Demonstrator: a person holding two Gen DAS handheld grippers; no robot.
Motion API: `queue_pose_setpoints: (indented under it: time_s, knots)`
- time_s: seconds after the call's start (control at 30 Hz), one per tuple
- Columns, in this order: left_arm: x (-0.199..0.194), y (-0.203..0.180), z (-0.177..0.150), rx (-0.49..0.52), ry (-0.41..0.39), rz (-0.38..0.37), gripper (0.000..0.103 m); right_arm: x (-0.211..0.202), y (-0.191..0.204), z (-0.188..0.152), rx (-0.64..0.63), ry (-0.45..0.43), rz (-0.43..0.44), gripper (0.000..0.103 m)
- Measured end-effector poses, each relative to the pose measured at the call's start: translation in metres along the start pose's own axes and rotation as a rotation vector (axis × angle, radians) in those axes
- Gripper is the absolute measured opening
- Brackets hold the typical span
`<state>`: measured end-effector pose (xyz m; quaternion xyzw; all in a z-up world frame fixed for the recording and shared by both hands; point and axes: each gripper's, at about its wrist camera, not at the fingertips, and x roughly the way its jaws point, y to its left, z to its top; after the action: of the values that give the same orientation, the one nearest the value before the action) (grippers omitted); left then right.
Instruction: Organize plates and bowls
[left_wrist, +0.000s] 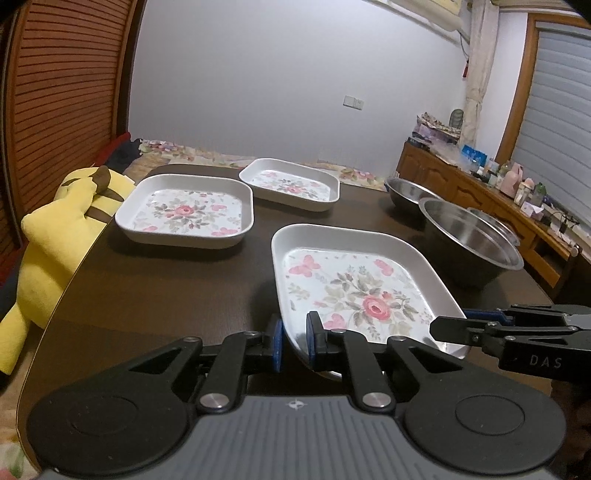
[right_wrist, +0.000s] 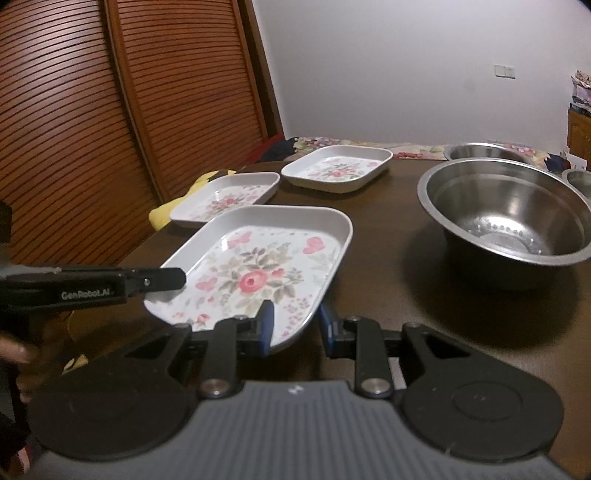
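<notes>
left gripper (left_wrist: 294, 341), right gripper (right_wrist: 295, 325): both straddling nearest floral plate (left_wrist: 354, 288) rim, pads not visibly pinching | stacking: barely starting; two plates ahead, steel bowls (right_wrist: 506, 214) rightward remaining

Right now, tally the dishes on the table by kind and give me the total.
Floral square plates: 3, namely the near plate with both grippers at its edges, the left plate and the far plate.
Steel bowls: 3, namely the big bowl, the far bowl and a third bowl, partly out of view.
Total: 6
</notes>
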<state>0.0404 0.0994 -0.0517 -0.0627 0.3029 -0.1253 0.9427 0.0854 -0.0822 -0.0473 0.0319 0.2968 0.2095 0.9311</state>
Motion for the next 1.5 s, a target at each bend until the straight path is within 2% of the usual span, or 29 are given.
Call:
queue_pose_setpoints:
  time_s: [0.27,0.6,1.03,1.1,1.23,1.37,1.5]
  knots:
    - [0.002,0.0,-0.013,0.01,0.029,0.022,0.015,0.002,0.003,-0.003,-0.01,0.017,-0.002,0.029]
    - [0.006,0.0,-0.015,0.004,0.036,0.025,0.014,0.006,0.003,-0.009,0.005,0.042,-0.006,0.029]
    - [0.006,0.002,-0.013,-0.006,0.025,0.047,0.015,0.004,0.001,-0.011,0.013,0.016,-0.031,0.03]
    - [0.003,0.003,-0.012,-0.009,0.021,0.052,0.017,0.001,-0.002,-0.009,0.03,0.004,-0.033,0.03]
    - [-0.003,0.007,-0.006,-0.009,0.001,0.061,0.031,-0.008,-0.008,-0.003,0.044,-0.031,-0.043,0.03]
    - [-0.007,0.012,0.005,0.009,-0.016,0.066,0.04,-0.015,-0.011,0.006,0.037,-0.06,-0.048,0.031]
    - [-0.007,0.019,0.021,0.06,-0.029,0.088,0.043,-0.015,-0.01,0.019,0.005,-0.074,-0.039,0.032]
